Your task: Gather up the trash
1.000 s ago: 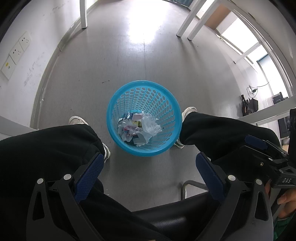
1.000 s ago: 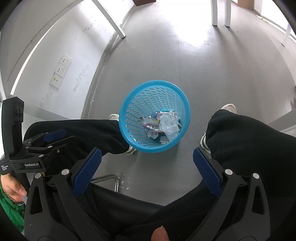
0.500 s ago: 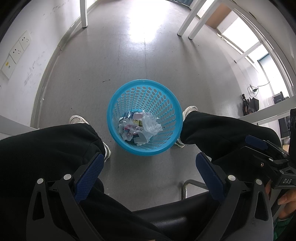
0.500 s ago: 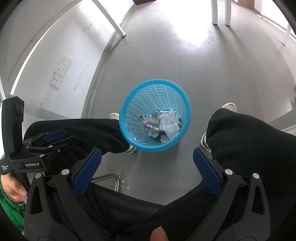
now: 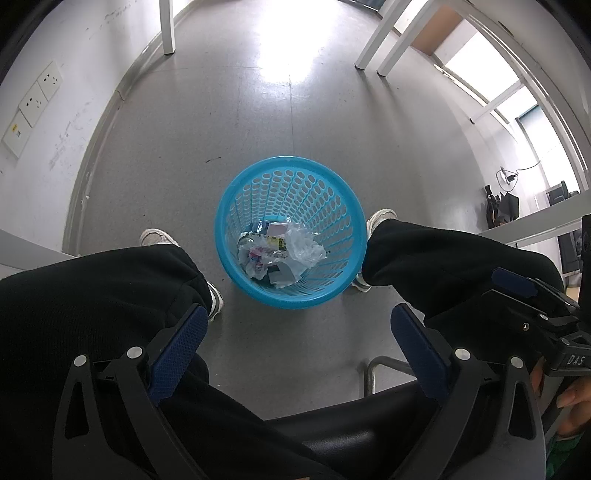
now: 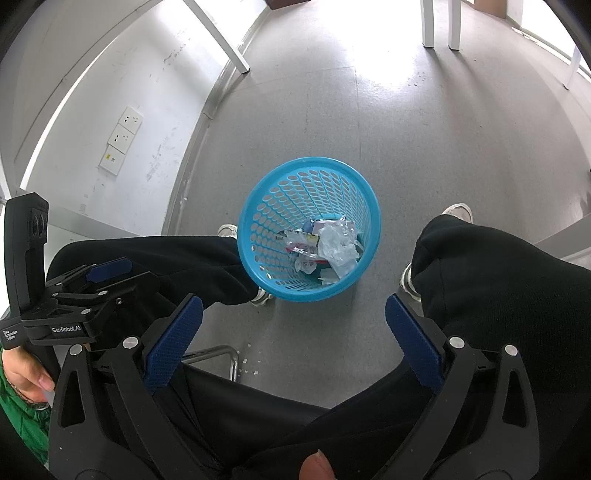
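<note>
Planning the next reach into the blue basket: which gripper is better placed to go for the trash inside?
Left, narrowly. In the left wrist view the blue basket sits centred between the open left gripper fingers; from the open right gripper it lies slightly off-centre. The trash lies at its bottom.

Floor [image 5: 258,122]: grey, speckled, glare patch far ahead of my tools. Directly on it: blue perforated basket [image 5: 258,206] below and ahead of both tools; my two white shoes [image 5: 157,236] flanking it; white furniture legs [image 5: 168,26] beyond; small white crumbs [image 6: 247,360] nearest me.
</note>
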`<state>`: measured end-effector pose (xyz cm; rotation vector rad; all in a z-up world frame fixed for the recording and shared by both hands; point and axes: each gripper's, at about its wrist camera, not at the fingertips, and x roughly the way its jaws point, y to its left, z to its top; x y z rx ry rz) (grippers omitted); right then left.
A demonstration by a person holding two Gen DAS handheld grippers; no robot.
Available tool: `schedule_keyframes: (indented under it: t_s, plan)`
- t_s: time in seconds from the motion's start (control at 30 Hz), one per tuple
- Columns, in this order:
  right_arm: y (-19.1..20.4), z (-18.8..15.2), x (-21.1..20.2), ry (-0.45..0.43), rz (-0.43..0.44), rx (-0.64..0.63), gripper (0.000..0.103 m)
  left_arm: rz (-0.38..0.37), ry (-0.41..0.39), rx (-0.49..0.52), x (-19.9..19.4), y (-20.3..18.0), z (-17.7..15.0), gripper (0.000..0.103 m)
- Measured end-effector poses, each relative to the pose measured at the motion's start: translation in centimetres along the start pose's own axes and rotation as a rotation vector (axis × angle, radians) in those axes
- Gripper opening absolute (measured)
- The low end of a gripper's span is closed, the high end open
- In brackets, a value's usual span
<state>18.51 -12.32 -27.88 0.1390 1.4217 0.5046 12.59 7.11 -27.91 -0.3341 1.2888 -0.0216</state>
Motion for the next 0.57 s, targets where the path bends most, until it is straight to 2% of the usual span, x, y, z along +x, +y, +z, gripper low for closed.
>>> schedule_keyframes:
  t_s: [0.57]
  plan:
    - [-0.04,-0.12,-0.05,0.000,0.001,0.005,0.095,-0.003,0.018,0.001,0.48,0.53,-0.58,0.097]
